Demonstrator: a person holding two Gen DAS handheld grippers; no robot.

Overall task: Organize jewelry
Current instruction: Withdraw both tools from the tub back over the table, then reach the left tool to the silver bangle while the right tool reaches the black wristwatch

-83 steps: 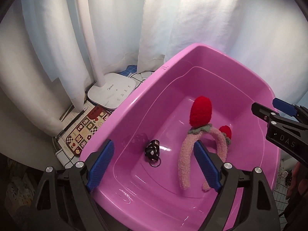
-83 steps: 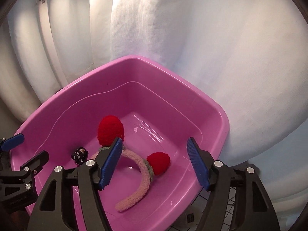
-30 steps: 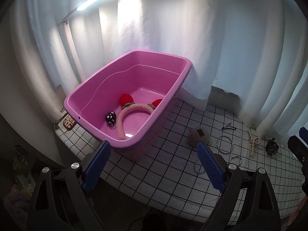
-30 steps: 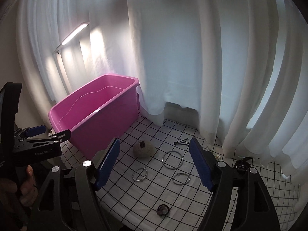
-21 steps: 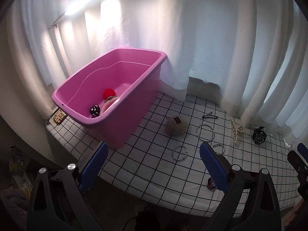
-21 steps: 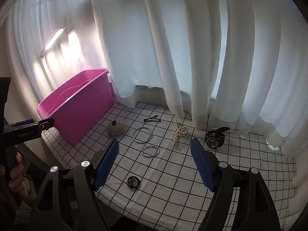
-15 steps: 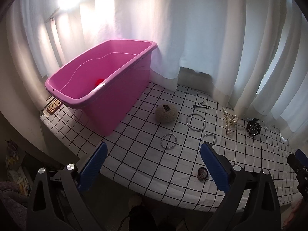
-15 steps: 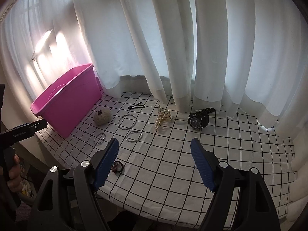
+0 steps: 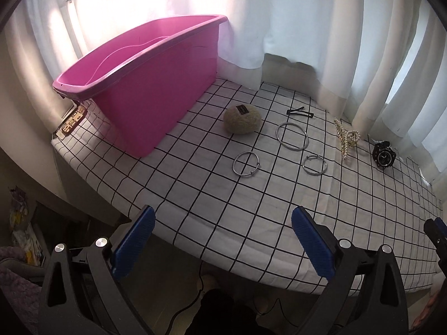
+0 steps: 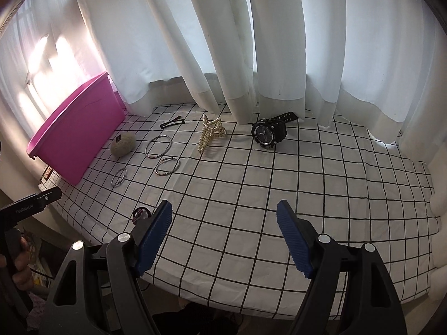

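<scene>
Above table edge, both tools (image 9: 223, 234) (image 10: 223, 231) agape.

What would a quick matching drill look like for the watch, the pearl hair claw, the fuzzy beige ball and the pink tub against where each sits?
Things:
1. black watch
2. pearl hair claw
3. fuzzy beige ball
4. pink tub

Places:
A. cloth's far left end
B. beside the tub
C. at the curtain hem, farthest right
D. between the rings and the watch

Pairs: 1-C, 2-D, 3-B, 4-A
</scene>
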